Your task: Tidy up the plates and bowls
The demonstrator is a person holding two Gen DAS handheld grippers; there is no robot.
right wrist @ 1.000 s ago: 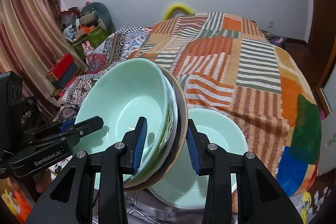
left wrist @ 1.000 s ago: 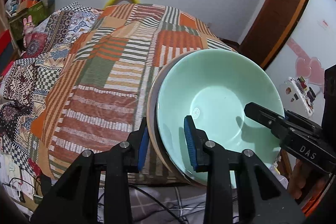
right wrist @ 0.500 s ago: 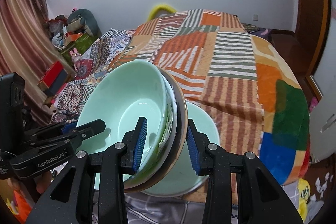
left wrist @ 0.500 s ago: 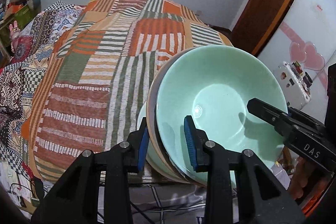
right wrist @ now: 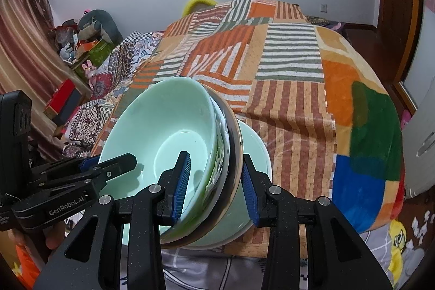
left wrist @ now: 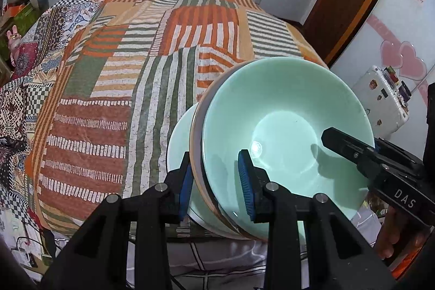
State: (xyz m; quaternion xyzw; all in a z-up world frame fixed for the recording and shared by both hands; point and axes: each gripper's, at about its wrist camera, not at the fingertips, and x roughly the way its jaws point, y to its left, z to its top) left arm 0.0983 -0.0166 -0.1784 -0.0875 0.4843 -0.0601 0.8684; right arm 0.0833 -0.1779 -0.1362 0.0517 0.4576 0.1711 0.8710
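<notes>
Left wrist: both tongs (left wrist: 216,189) (right wrist: 214,185) still clamp the stack (left wrist: 282,132), now lower over the bowl (right wrist: 255,151).

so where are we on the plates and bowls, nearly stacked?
Close. Done: a green bowl already sits nested on plates as one stack. In hand: the left hand-held gripper and right hand-held gripper each clamp that stack's rim, tilted, above a second bowl on the bedspread. Left: lower the stack into or beside that bowl and release.
</notes>
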